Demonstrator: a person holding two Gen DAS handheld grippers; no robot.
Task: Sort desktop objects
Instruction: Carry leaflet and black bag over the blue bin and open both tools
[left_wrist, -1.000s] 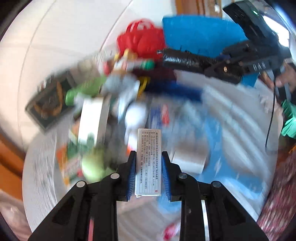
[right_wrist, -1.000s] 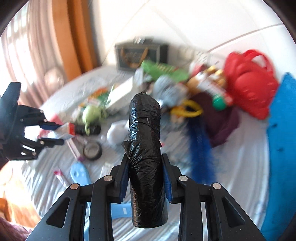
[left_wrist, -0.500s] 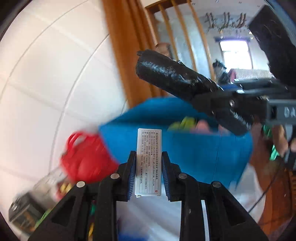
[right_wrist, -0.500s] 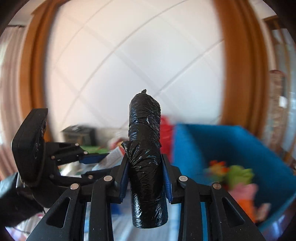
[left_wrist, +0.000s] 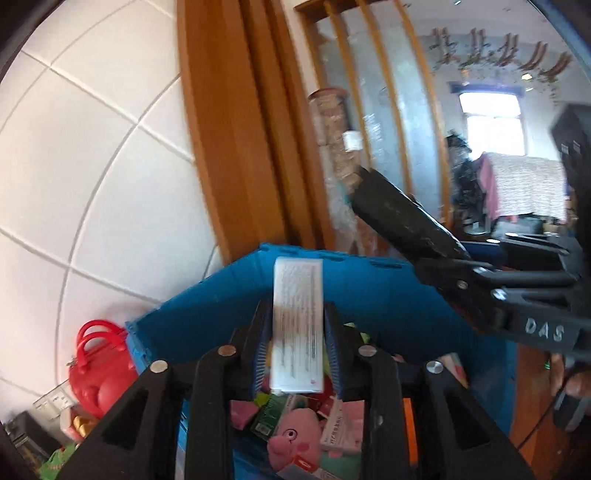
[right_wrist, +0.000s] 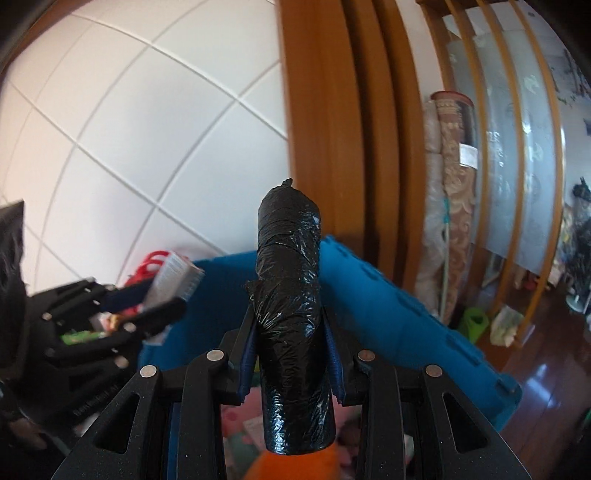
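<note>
Already both carried items hang over the blue storage bin (left_wrist: 388, 295), which holds a pink plush toy (left_wrist: 295, 443), small boxes and packets, so part of the sorting looks done. The left hand-held gripper (left_wrist: 297, 354) has a white printed box (left_wrist: 297, 328) between its jaws, which have just been opening; slim gaps show beside the box, so it seems released. The right hand-held gripper (right_wrist: 290, 358) carries a black plastic-wrapped roll (right_wrist: 290, 314); its jaws have just been opening too, and they look barely clear of it. Left behind by the wall are a red bag (left_wrist: 99, 369) and other clutter, presumably awaiting sorting.
</note>
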